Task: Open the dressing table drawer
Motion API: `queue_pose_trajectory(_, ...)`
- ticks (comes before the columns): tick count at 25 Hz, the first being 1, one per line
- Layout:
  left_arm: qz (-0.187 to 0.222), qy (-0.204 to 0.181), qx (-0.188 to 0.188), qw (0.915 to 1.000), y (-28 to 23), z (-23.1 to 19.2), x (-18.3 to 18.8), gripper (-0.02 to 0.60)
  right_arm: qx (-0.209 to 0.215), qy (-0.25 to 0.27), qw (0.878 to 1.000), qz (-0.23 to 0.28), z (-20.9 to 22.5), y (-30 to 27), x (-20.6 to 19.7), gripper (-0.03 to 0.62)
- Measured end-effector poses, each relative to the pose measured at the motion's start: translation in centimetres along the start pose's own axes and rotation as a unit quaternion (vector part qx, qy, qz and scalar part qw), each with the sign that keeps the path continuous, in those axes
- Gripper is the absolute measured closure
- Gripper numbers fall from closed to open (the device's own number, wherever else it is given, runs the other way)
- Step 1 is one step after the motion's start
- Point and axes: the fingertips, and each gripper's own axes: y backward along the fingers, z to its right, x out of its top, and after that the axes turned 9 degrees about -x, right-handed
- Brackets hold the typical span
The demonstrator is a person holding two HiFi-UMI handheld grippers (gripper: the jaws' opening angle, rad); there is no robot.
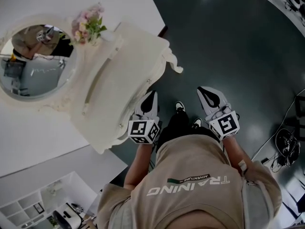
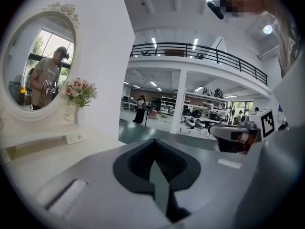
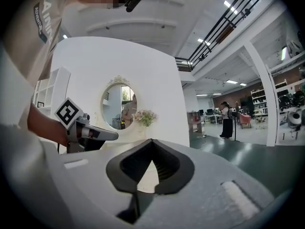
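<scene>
head view: left tongs (image 1: 151, 97), clenched and empty, hang just beside the bench's (image 1: 128, 70) front edge, likely to reach the shut drawer (image 1: 127, 115) there; right tongs (image 1: 205, 91), also clenched empty, hover over the floor (image 1: 228, 42).

Bright o'head light, floor (image 1: 238, 56) glare; fisheye warp, dark edges.

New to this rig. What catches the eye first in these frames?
First the cream dressing table at the head view's left, with its round mirror and a small bunch of pink flowers next to the mirror. Then the two grippers held out above the dark floor: the left gripper by the table's front edge, the right gripper farther out, both with jaws shut on nothing.
</scene>
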Motion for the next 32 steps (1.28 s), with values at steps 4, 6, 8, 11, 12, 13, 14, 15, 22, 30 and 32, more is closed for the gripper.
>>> queue_pose_trajectory(4, 0.002, 0.001, -0.007, 1.0000, -3.1, -2.6, 0.0, 0.563, -0.011, 0.006, 1.000, -0.009, 1.2, -2.3, -0.4, 0.591)
queue_pose_trajectory(6, 0.004, -0.010, -0.012, 0.9999, -4.5, -3.3, 0.8, 0.563, -0.020, 0.009, 1.000, -0.017, 1.9, -3.2, 0.1, 0.591)
queue_pose_trajectory(8, 0.012, -0.030, -0.016, 0.9993, -6.1, -4.1, 2.4, 0.563, -0.022, 0.020, 0.999, -0.017, 2.7, -4.8, 1.2, 0.591)
queue_pose_trajectory(11, 0.024, -0.046, -0.016, 0.9986, -8.0, -6.0, 4.5, 0.563, -0.014, 0.038, 0.999, -0.010, 3.6, -8.0, 2.8, 0.591)
queue_pose_trajectory(12, 0.026, -0.044, -0.015, 0.9986, -8.5, -6.8, 5.0, 0.563, -0.013, 0.044, 0.999, -0.008, 3.8, -9.2, 3.4, 0.591)
queue_pose_trajectory(13, 0.028, -0.041, -0.016, 0.9986, -9.0, -7.5, 5.5, 0.563, -0.013, 0.047, 0.999, -0.005, 4.1, -10.3, 3.9, 0.591)
queue_pose_trajectory(14, 0.030, -0.041, -0.016, 0.9986, -9.3, -8.3, 5.9, 0.563, -0.014, 0.048, 0.999, -0.003, 4.3, -11.4, 4.2, 0.591)
queue_pose_trajectory(15, 0.030, -0.042, -0.016, 0.9985, -9.5, -9.0, 6.2, 0.563, -0.015, 0.046, 0.999, 0.000, 4.3, -12.4, 4.5, 0.591)
queue_pose_trajectory(22, 0.029, -0.046, 0.001, 0.9985, -10.7, -14.5, 7.2, 0.563, 0.008, 0.053, 0.999, 0.004, 3.2, -18.7, 5.1, 0.591)
queue_pose_trajectory(30, 0.013, -0.026, 0.042, 0.9987, -10.0, -20.0, 7.1, 0.563, 0.050, 0.045, 0.998, -0.008, 1.4, -24.6, 4.7, 0.591)
queue_pose_trajectory(32, 0.013, -0.014, 0.057, 0.9982, -10.0, -21.2, 7.2, 0.563, 0.064, 0.044, 0.997, -0.012, 1.2, -25.9, 4.7, 0.591)
